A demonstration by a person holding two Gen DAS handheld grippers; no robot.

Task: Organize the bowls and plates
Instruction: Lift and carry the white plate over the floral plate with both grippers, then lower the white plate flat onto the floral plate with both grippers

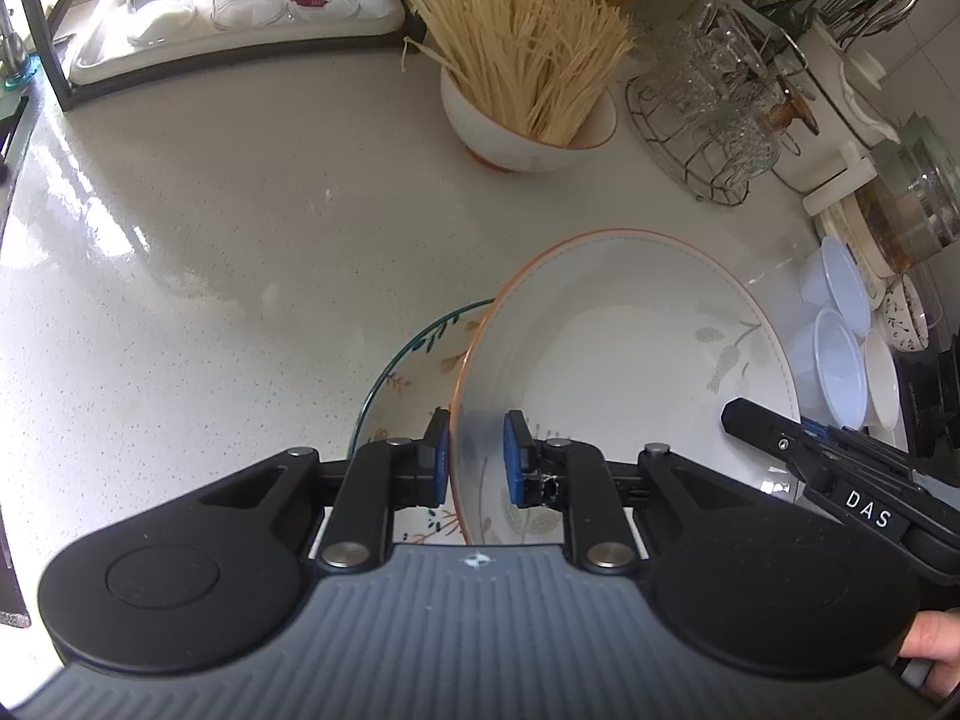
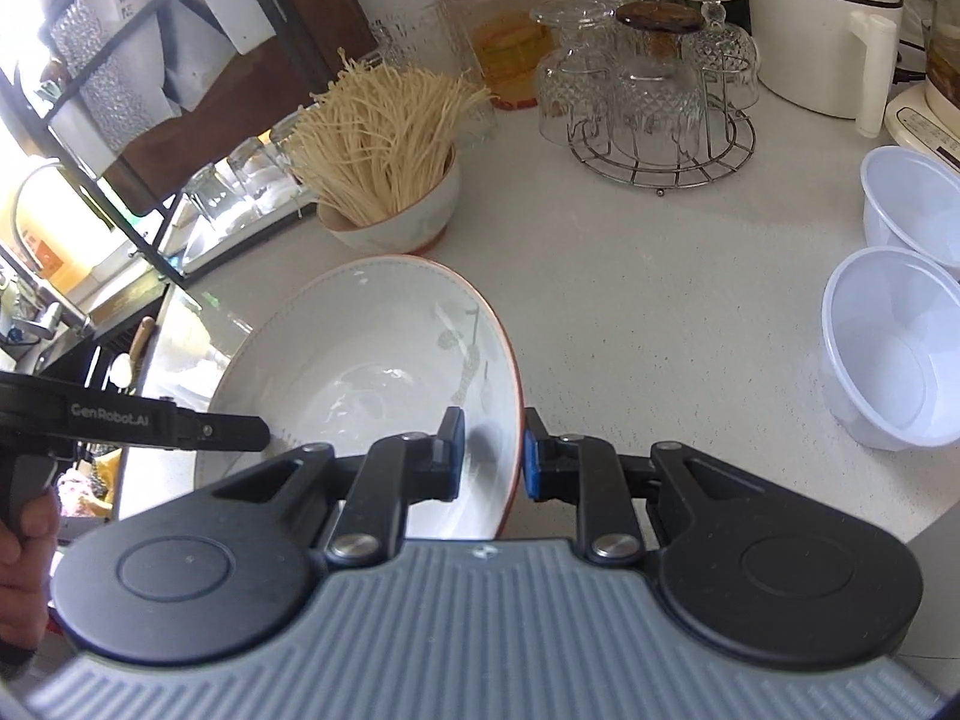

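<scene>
A large white bowl with an orange rim is held between both grippers above the counter. My left gripper straddles its left rim, one blue pad on each side, with a small gap showing. My right gripper straddles its right rim the same way. Under the bowl lies a plate with a green rim and leaf pattern, partly hidden. The right gripper shows in the left wrist view, the left gripper in the right wrist view.
A bowl of dry noodles stands behind. A wire rack of glasses, white plastic bowls, a red-lidded jar and a white appliance stand at the right. A tray of glasses sits at the back left.
</scene>
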